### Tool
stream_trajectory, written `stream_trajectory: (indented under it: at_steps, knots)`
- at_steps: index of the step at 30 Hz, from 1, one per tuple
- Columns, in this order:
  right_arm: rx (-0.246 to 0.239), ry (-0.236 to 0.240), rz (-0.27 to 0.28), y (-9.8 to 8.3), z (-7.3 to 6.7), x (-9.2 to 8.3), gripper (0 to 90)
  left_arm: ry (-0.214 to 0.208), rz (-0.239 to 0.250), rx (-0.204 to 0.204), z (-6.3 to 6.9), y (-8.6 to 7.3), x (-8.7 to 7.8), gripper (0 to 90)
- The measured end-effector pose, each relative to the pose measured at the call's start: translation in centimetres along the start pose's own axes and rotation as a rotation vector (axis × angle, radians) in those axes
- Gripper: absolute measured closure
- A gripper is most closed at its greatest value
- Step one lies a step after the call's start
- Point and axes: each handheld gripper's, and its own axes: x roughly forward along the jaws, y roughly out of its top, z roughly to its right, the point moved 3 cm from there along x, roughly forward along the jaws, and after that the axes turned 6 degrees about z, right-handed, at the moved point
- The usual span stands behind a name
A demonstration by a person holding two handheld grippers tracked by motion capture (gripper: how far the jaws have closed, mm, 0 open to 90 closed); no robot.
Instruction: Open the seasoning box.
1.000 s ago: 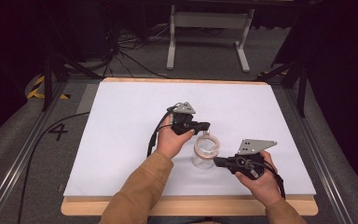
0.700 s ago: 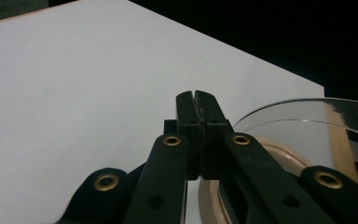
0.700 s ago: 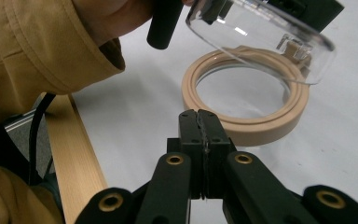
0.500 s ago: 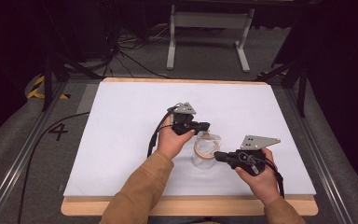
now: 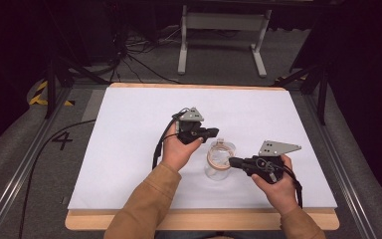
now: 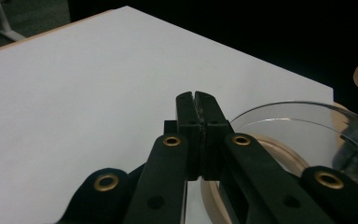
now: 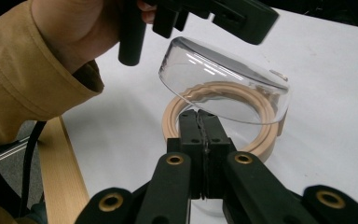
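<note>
Nearest the person's edge of the table (image 5: 129, 129), at about five o'clock of the white top, the right tool (image 5: 232, 162) lies level in the right hand (image 5: 273, 186), its tip pointing toward nine o'clock. In the right gripper view its two black jaws are pressed flat together with no gap and nothing caught between them; their tips sit at the near rim of the beige ring (image 7: 265, 133).

Just beyond that tip stands the clear plastic container (image 5: 218, 160), a little past the table's middle toward five o'clock. The beige ring sits around its mouth, and the right gripper view shows a clear domed lid (image 7: 223, 84) tilted over the ring, its left side raised.

Farther in, at about eleven o'clock of the container, the left hand (image 5: 178, 152) holds the left tool (image 5: 214, 132), which points toward three o'clock over the container's far rim. Its jaws too are closed tight on each other and hold nothing; in the left gripper view the clear lid (image 6: 307, 126) lies just to their right.

Past the table's far edge a grey metal stand (image 5: 224, 30) rests on the floor.
</note>
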Motion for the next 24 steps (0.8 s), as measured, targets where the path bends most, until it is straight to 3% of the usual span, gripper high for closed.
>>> stream_trajectory:
  at_steps: [6,9,15,24]
  knots:
    - [-0.011,0.005,0.017,0.6,0.3,-0.2,90.0,0.014,-0.003,-0.011,0.1,0.1,-1.8,88.9]
    - [-0.012,0.01,0.026,0.9,0.4,-0.2,90.0,0.028,-0.027,-0.011,0.2,0.0,-2.9,88.2]
    - [-0.047,0.019,0.048,1.6,0.8,0.2,90.0,0.041,-0.022,-0.026,0.2,-0.4,-4.7,88.4]
    - [-0.059,0.043,0.062,2.5,1.2,0.9,90.0,0.073,-0.022,-0.049,0.1,-1.3,-7.0,87.0]
